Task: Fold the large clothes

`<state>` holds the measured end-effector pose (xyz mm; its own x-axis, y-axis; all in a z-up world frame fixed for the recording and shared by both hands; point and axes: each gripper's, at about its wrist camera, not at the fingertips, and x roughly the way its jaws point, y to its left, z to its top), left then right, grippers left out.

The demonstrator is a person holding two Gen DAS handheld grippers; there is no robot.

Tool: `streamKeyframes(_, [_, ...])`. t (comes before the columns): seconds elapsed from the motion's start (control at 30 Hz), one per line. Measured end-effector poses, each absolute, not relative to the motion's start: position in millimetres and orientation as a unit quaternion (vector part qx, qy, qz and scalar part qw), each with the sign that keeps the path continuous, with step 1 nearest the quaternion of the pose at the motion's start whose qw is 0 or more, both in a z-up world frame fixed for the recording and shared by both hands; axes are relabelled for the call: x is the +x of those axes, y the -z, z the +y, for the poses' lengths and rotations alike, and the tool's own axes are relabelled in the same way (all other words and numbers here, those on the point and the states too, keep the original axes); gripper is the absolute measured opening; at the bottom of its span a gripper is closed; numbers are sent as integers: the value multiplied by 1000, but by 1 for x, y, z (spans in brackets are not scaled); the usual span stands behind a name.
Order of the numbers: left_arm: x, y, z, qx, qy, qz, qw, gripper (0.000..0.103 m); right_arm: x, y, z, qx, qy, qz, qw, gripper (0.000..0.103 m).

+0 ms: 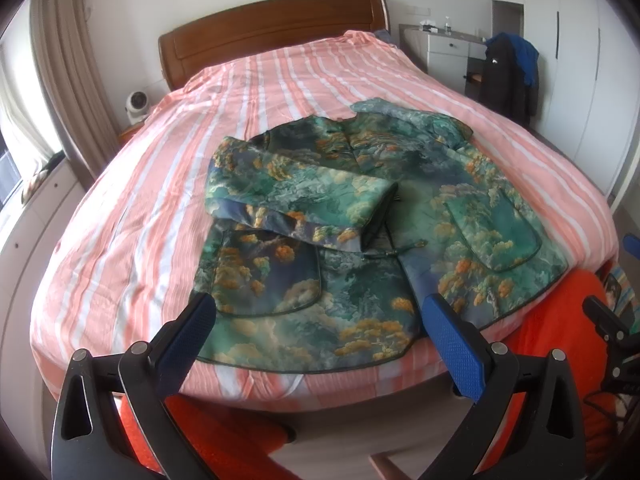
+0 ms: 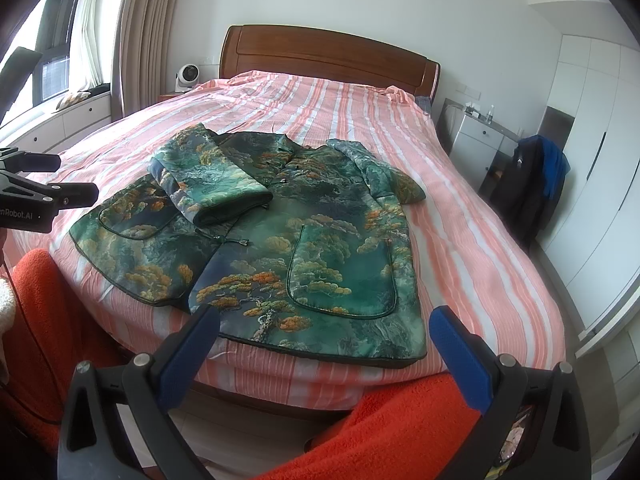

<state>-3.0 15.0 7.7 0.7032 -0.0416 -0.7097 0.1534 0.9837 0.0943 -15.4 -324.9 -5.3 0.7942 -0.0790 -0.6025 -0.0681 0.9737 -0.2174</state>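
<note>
A green jacket (image 1: 360, 216) printed with pines and clouds lies front-up on the pink striped bed (image 1: 160, 184). Its left sleeve (image 1: 296, 196) is folded across the chest; the right sleeve (image 1: 408, 116) bunches near the collar. My left gripper (image 1: 320, 320) hovers open just above the jacket's near hem, holding nothing. In the right wrist view the same jacket (image 2: 304, 240) fills the middle, with the folded sleeve (image 2: 212, 184) on its left. My right gripper (image 2: 324, 332) is open over the right hem corner, empty. The left gripper's body (image 2: 36, 196) shows at the left edge.
Orange fleece clothing of the person (image 2: 400, 424) fills the foreground at the bed's foot. A wooden headboard (image 1: 272, 36) stands at the far end. A chair draped with dark and blue garments (image 1: 512, 76) and a white dresser (image 1: 448, 52) stand right; a small fan (image 1: 138, 106) sits left.
</note>
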Motion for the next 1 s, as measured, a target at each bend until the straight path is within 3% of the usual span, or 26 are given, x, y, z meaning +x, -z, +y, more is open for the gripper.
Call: streamKeyframes(1.0, [-3, -3, 13, 75, 53, 382, 920, 103, -16, 8, -324, -114, 2, 322, 940, 103])
